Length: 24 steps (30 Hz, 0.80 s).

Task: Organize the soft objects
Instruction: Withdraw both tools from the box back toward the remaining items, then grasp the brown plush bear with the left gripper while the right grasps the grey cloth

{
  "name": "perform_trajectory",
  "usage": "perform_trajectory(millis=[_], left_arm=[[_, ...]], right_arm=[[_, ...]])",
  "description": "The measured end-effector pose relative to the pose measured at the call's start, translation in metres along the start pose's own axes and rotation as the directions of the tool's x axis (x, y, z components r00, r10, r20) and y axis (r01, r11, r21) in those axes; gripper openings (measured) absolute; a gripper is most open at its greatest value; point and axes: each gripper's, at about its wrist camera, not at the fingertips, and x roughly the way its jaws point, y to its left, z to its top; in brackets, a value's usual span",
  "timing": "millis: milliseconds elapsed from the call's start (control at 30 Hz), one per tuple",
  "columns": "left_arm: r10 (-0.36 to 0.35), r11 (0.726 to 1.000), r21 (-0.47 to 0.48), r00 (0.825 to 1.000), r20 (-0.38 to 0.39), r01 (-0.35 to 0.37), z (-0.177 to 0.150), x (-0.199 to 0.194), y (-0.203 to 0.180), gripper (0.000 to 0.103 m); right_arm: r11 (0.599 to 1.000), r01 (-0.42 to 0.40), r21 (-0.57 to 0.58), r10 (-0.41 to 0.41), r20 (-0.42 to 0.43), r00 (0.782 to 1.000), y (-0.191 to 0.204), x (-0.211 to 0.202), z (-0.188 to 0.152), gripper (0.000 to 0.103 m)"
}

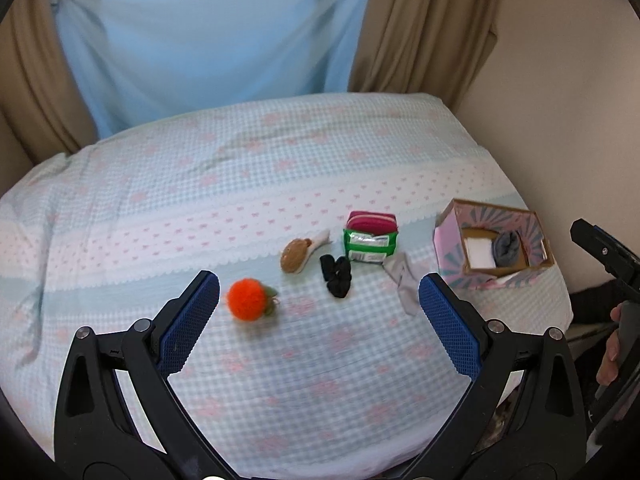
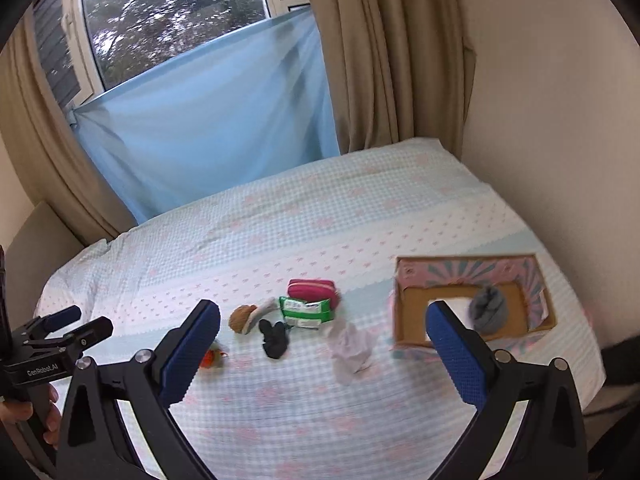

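Soft objects strewn across bed (image 1: 200, 168): orange pompom (image 1: 247, 299), brown plush (image 1: 295, 255), black scrunchie (image 1: 337, 275), green pack (image 1: 370, 245), pale sock (image 1: 403, 280). Grey sock (image 1: 507, 249) already inside pink box (image 1: 447, 236). Left gripper (image 1: 319, 312) spread wide, empty, above bedspread. Right gripper (image 2: 323, 346) wide too, gripping nothing.

A pale checked bedsheet (image 2: 320, 248) covers the bed. At twelve o'clock hangs a blue cloth (image 2: 208, 120) (beige curtains (image 2: 384, 52) flank it), with a window (image 2: 168, 12) above.
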Motion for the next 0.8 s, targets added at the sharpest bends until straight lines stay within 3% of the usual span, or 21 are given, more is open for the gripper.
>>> perform_trajectory(millis=[233,467,633,800], left_arm=[[-0.061,0.998,0.018,0.996,-0.069,0.063,0.01,0.062,0.041,0.099],[-0.107,0.994,-0.014,0.979,-0.175,0.106,0.018,0.144,0.068,0.099],[-0.155,0.988,-0.035,0.948,-0.279,0.151,0.02,0.206,0.078,0.098],[-0.205,0.976,-0.014,0.903,-0.378,0.216,0.021,0.277,0.079,0.092]], right_arm=[[0.997,0.026,0.074,-0.024,-0.036,0.999,0.019,0.047,-0.028,0.102],[0.996,0.066,0.067,-0.057,-0.123,0.991,0.025,0.107,-0.054,0.102],[0.984,0.114,0.139,-0.089,-0.171,0.981,0.011,0.15,-0.072,0.102],[0.965,0.186,0.187,-0.143,-0.222,0.964,-0.003,0.197,-0.088,0.102]])
